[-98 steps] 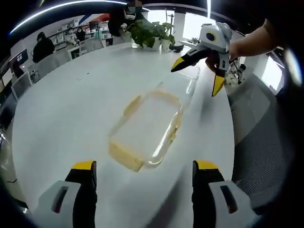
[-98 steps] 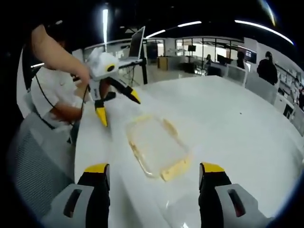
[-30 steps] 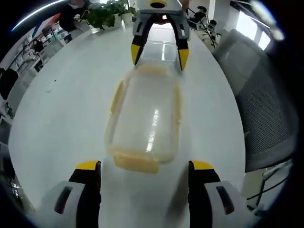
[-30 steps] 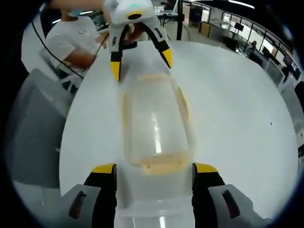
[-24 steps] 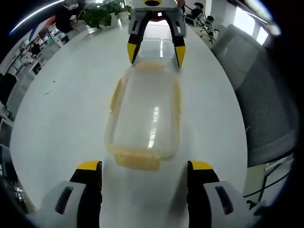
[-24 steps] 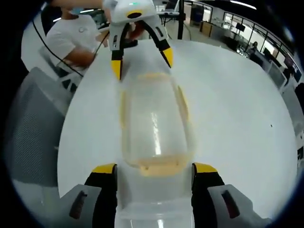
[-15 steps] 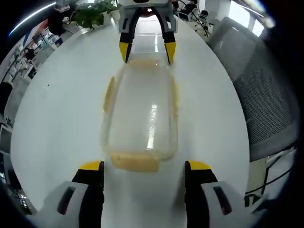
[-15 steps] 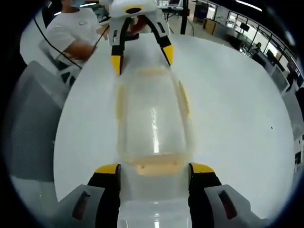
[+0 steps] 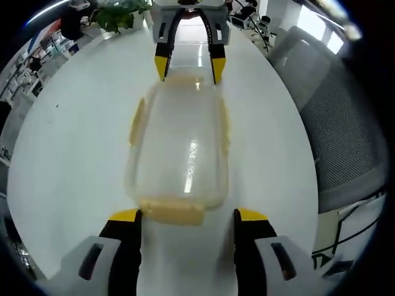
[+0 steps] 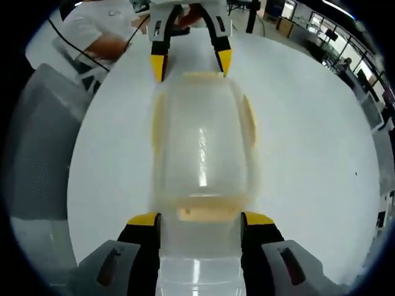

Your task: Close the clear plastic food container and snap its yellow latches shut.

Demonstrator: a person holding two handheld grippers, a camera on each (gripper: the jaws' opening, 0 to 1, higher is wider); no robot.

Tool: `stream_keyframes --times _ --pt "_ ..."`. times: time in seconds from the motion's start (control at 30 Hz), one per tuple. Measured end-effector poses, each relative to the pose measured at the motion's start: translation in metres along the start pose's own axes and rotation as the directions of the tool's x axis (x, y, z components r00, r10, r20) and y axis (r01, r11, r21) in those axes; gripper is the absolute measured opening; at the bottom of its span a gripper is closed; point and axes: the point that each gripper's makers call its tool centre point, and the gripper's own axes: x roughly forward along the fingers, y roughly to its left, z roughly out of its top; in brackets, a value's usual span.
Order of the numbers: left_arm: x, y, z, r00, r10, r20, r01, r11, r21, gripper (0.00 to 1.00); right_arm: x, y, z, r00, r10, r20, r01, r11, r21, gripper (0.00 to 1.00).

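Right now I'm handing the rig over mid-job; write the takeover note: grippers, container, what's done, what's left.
Left gripper: open, jaws either side of the near yellow end latch of the clear plastic food container.
Right gripper: open, at the opposite yellow end latch, facing the left one across the container.
Container lies lengthwise between them on the round white table; its lid appears to be on.
Done: both grippers lined up on the ends.
Left: press the end latches down, then the long yellow side latches. Whether any is snapped, I can't tell.
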Motion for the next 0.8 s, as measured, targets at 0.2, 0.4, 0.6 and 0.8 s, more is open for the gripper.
stream_keyframes --times 0.2,0.4,0.6,0.8 --pt "0.0005 -0.0004 -0.0005 1.000 -0.014 -0.015 0.014 1.000 0.007 0.60 0.0008 -0.0035 -0.0011 1.000 0.007 -0.018 -0.007 0.999 0.036 0.50" --pt "0.0012 -0.0004 -0.0007 0.999 -0.021 -0.027 0.021 1.000 0.016 0.59 0.0009 -0.0050 -0.0020 0.999 0.004 -0.036 -0.002 0.999 0.041 0.48" --pt "-0.0009 0.0022 -0.0017 0.998 -0.031 -0.055 0.033 0.999 0.041 0.46 0.0013 -0.0044 -0.0003 0.998 0.006 -0.065 -0.004 0.999 0.035 0.43" --pt "-0.0017 0.0044 -0.0005 0.997 -0.022 -0.070 0.023 1.000 0.014 0.39 0.0014 -0.0047 0.0013 0.996 -0.003 -0.088 0.008 0.998 0.064 0.39"
